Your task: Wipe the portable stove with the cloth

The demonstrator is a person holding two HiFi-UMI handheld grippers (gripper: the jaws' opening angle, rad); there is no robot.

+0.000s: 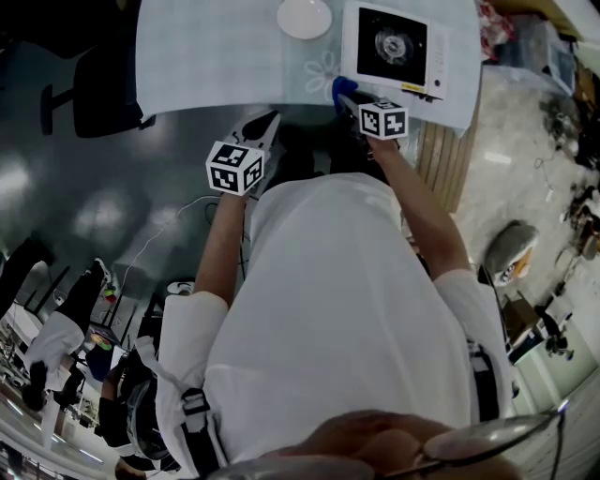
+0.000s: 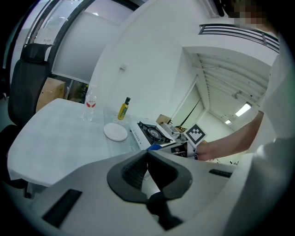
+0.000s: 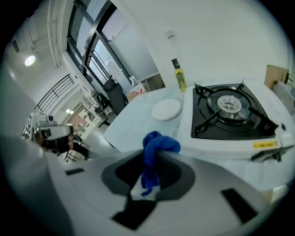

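The white portable stove [image 1: 394, 47] with its black burner top stands at the right end of the pale table [image 1: 216, 56]. My right gripper [image 1: 347, 94] is shut on a blue cloth [image 1: 339, 87] just before the stove's front left corner. In the right gripper view the cloth [image 3: 156, 145] bunches out of the shut jaws, with the stove [image 3: 230, 115] close ahead to the right. My left gripper [image 1: 265, 127] hovers off the table's near edge, shut with nothing in it. Its view shows the stove [image 2: 150, 131] and the blue cloth [image 2: 154, 147] beyond the closed jaw tips [image 2: 147, 153].
A white plate [image 1: 305, 17] lies left of the stove. An oil bottle [image 2: 122, 109] and a water bottle [image 2: 90, 103] stand at the table's far side. A black office chair [image 1: 103, 89] sits at the table's left end. Other people stand at the lower left.
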